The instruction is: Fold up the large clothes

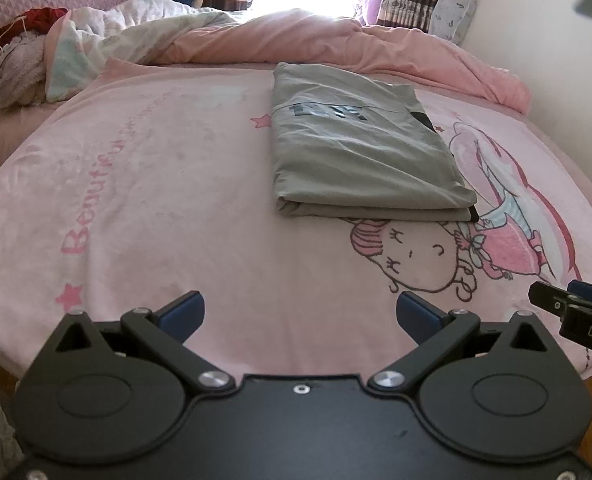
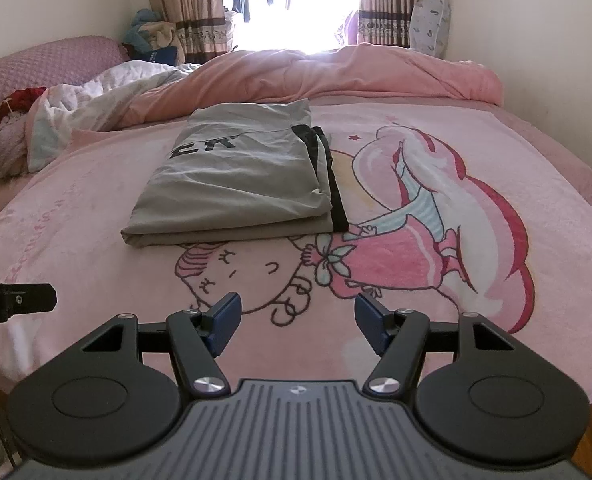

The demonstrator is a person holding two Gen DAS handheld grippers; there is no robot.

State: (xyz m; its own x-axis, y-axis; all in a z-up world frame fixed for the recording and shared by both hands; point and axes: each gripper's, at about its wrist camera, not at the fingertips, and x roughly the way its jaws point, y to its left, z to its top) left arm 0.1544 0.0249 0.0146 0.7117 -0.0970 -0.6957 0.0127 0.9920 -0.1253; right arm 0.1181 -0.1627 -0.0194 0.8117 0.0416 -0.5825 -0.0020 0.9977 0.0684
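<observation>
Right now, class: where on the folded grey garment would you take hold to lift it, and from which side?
Grip the near folded edge of the grey garment, coming in low from the camera side. There the layers stack into one thick, closed edge facing both open tongs. The right side shows loose, offset layers with black trim, which would probably slip apart.

Bright window [image 2: 296,4] behind pink bed [image 2: 495,184]

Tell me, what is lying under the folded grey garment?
The folded grey garment lies on the pink cartoon blanket. It covers part of the printed drawing; that hidden part cannot be seen.
</observation>
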